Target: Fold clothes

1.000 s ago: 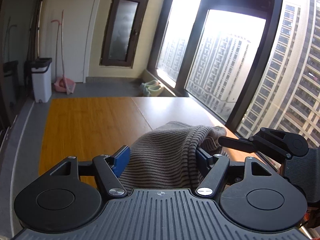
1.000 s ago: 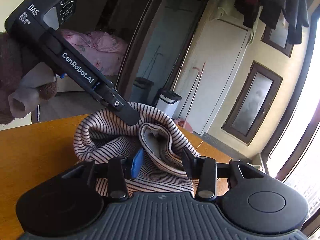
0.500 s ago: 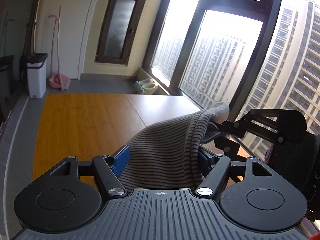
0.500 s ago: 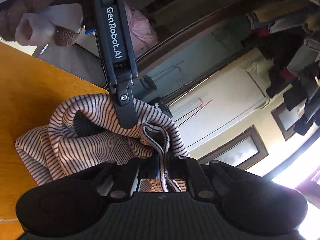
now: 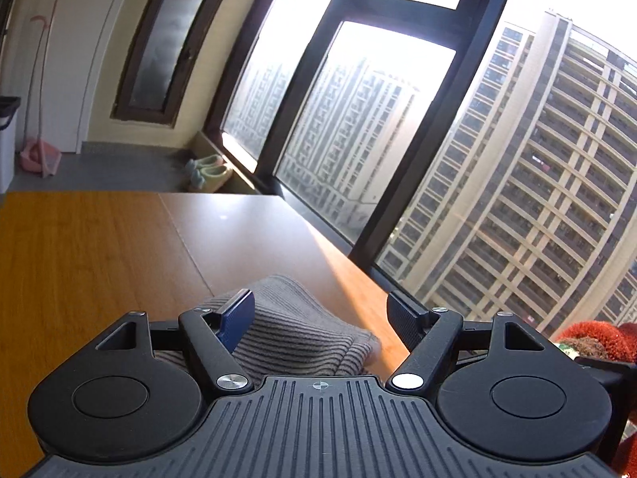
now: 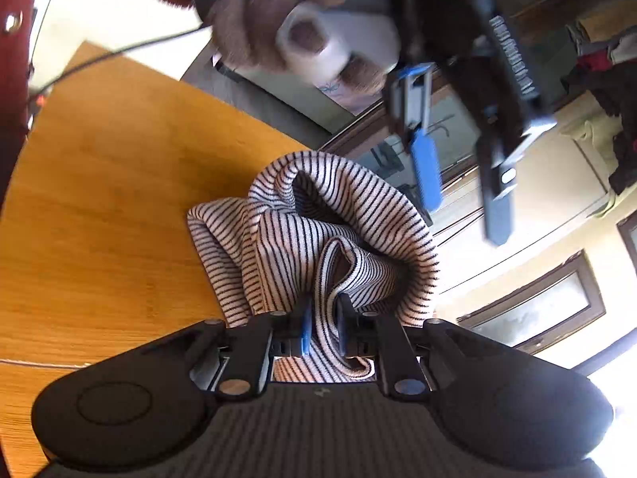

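A black-and-white striped garment (image 6: 318,235) lies bunched on the wooden table (image 6: 111,183). My right gripper (image 6: 321,318) is shut on a fold of its ribbed edge and holds it up off the table. My left gripper (image 5: 320,310) is open and empty, with the garment (image 5: 294,326) lying low between and below its fingers. In the right wrist view the left gripper (image 6: 462,183) hangs open above the garment, apart from it.
The table (image 5: 99,259) runs to a window wall (image 5: 358,127) on the right. A person's red sleeve (image 6: 16,59) is at the table's edge. Slippers (image 5: 207,171) and a pink dustpan (image 5: 38,157) lie on the floor beyond.
My left gripper has let go of the garment and lifted clear of it. My right gripper closed on the ribbed edge and raised it. The cloth dropped lower in the left view.
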Action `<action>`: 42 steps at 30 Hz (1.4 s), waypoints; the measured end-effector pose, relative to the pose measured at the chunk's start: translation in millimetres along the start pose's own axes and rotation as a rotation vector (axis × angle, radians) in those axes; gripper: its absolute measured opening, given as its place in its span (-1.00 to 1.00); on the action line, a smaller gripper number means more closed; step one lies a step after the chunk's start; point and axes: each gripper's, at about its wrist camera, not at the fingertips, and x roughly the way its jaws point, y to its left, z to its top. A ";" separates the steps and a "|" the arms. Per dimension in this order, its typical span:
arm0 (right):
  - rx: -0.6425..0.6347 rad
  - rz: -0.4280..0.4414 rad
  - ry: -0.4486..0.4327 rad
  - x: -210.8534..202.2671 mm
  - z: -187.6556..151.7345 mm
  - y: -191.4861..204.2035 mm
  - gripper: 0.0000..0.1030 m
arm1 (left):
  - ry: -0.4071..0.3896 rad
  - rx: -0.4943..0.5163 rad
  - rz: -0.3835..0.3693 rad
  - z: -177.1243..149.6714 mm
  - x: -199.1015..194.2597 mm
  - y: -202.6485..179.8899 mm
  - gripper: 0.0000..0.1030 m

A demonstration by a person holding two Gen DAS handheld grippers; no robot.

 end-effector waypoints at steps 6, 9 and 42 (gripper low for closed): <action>0.377 0.024 -0.067 -36.7 -11.7 -64.4 -0.15 | 0.112 0.070 0.046 -41.5 17.8 -2.7 0.52; 0.607 0.001 -0.088 -33.5 -21.4 -97.2 -0.15 | 0.120 0.108 0.052 -52.5 13.1 -12.0 0.55; 1.928 0.565 0.146 24.4 -160.4 -65.2 0.56 | 0.052 -0.133 0.161 -24.1 20.0 60.0 0.90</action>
